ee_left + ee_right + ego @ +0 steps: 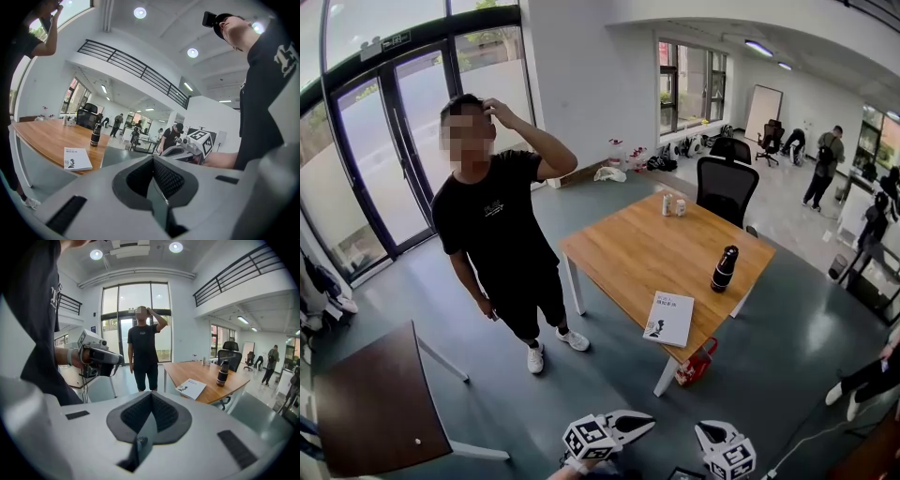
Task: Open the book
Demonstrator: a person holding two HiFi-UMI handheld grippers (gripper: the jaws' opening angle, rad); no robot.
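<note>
A closed white book (668, 319) lies near the front edge of the wooden table (637, 253). It also shows in the left gripper view as the book (77, 158) and in the right gripper view as the book (191, 388). Both grippers are held low and well short of the table. My left gripper (645, 425) has its jaws together with nothing between them, and so does my right gripper (706, 432). In their own views the left gripper (153, 160) and the right gripper (151, 395) show pads meeting.
A black bottle (724, 269) stands on the table to the right of the book. Two small cans (673, 205) sit at the far edge. A person (502, 234) stands left of the table. An office chair (727, 187) is behind it, a red bag (697, 364) by its leg, and a dark table (375, 403) at lower left.
</note>
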